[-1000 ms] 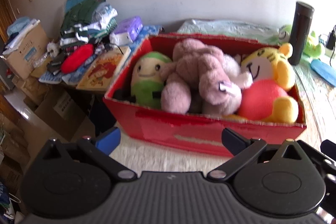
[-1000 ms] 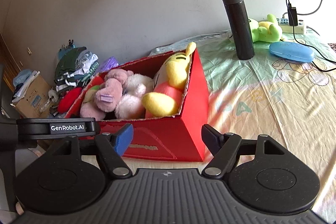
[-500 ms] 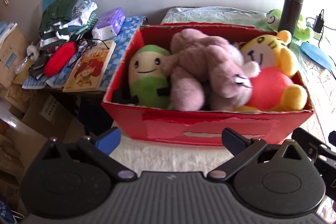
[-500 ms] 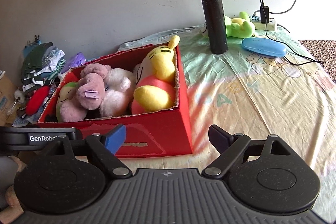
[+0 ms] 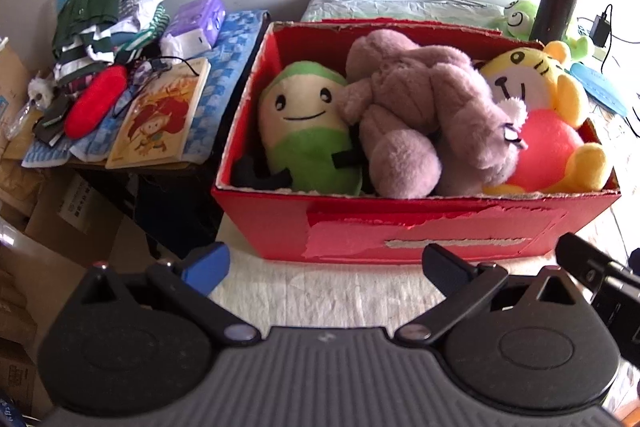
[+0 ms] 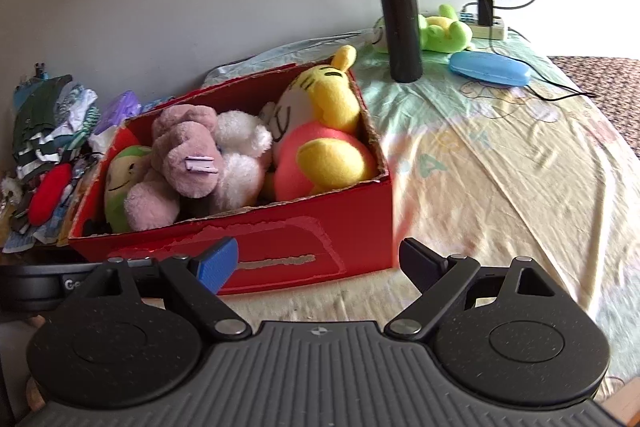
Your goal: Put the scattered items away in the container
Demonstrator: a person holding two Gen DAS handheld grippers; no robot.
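A red cardboard box (image 5: 400, 227) (image 6: 320, 227) stands on the bed, filled with soft toys. In it lie a green plush (image 5: 308, 131) (image 6: 120, 183), a pink plush (image 5: 420, 107) (image 6: 184, 155) and a yellow tiger (image 5: 532, 95) (image 6: 320, 131). A white plush (image 6: 240, 143) is wedged between them. My left gripper (image 5: 324, 261) hovers open just in front of the box's front wall, holding nothing. Near the box's right front corner, my right gripper (image 6: 316, 261) is open wide and holds nothing. A green frog plush (image 6: 444, 33) (image 5: 518, 19) lies on the bed behind a black bottle.
The black bottle (image 6: 400, 23), a blue case (image 6: 488, 69) and a power strip (image 6: 486, 29) with cables sit at the back of the bed. To the left, a low table holds folded clothes (image 5: 104, 15), a picture book (image 5: 160, 115) and a red item (image 5: 96, 101). Cardboard boxes (image 5: 68, 219) stand below.
The right gripper's jaws have spread wider. Both grippers have shifted along the box's front, and the left view now looks more steeply down into the box. The toys have not moved.
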